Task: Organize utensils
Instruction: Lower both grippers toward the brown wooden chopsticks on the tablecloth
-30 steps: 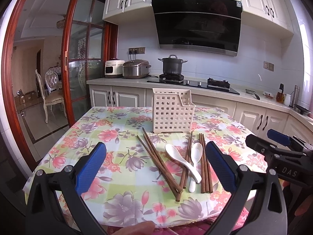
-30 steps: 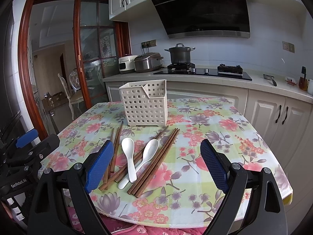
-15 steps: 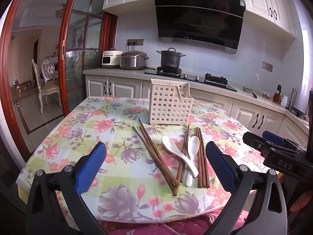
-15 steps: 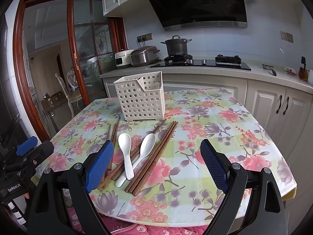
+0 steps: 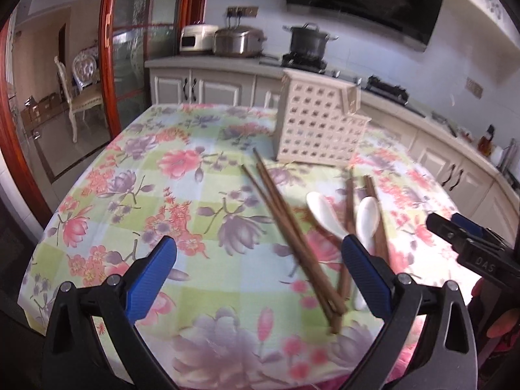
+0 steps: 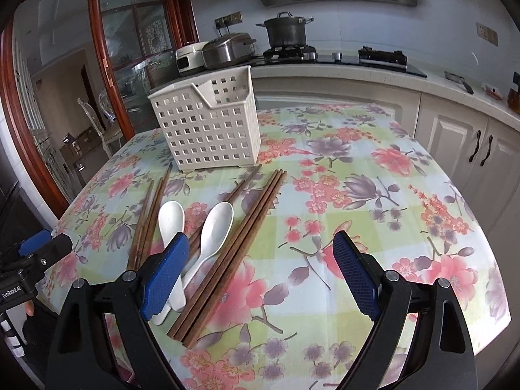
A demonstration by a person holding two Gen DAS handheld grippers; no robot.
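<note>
A white perforated utensil basket (image 6: 211,126) (image 5: 317,126) stands upright at the far side of the flowered tablecloth (image 6: 373,195). In front of it lie several brown chopsticks (image 6: 237,247) (image 5: 289,230) and two white ceramic spoons (image 6: 214,230) (image 5: 365,217), mixed together. My left gripper (image 5: 260,271) hangs open over the cloth, with the chopsticks between its fingers and below them. My right gripper (image 6: 260,274) is open too, its left finger over the spoon handles. Neither holds anything.
A kitchen counter (image 6: 357,71) with a stove, a dark pot (image 6: 286,31) and rice cookers (image 6: 227,48) runs behind the table. A red-framed glass door (image 5: 136,48) and a chair (image 5: 81,87) are at the left. The table's near edge is just below both grippers.
Both grippers have moved forward and lower toward the utensils; the table now fills more of each view. The left view has tilted and blurred. Nothing on the table has moved.
</note>
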